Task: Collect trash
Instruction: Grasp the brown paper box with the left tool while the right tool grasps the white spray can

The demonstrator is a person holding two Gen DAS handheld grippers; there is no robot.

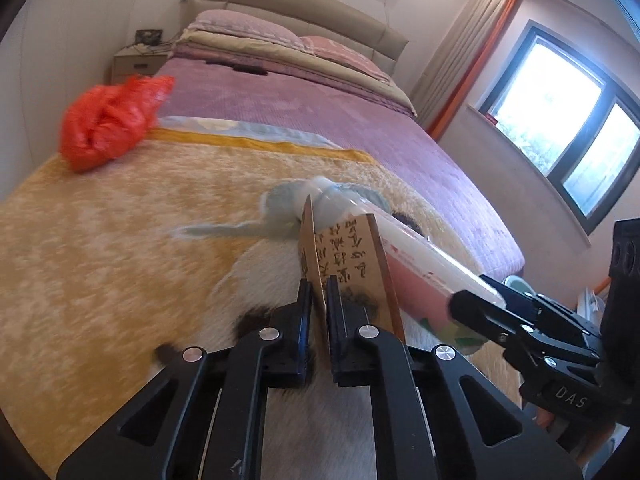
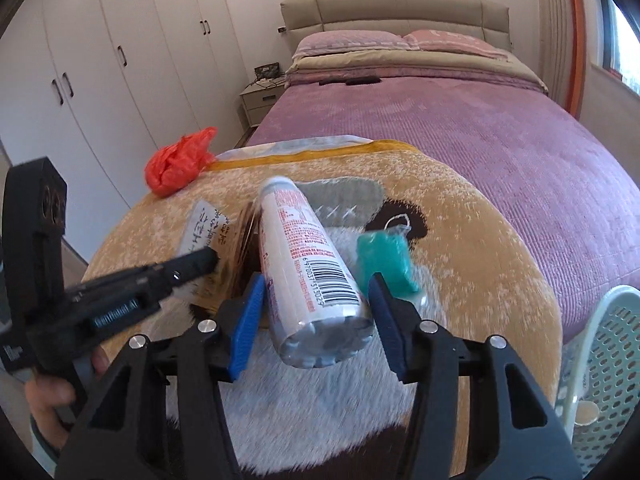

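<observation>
Both fingers of the left gripper [image 1: 319, 300] are pinched on the lower edge of a brown card [image 1: 348, 264] with handwriting, its bottom hidden between the pads. From the right wrist view, the right gripper [image 2: 316, 304] straddles a white bottle [image 2: 308, 264] lying on the yellow blanket [image 2: 460, 240]; whether its blue pads press the bottle is hard to tell through the blur. A teal wrapper [image 2: 384, 256] lies just beside the bottle, partly behind the right finger. A red bag [image 1: 108, 124] sits near the blanket's far left edge, with open purple bedspread [image 2: 480, 140] beyond. A perforated basket [image 2: 600, 344] is cut off at right. A hand [image 2: 56, 412] grips the left handle, angled downward.
</observation>
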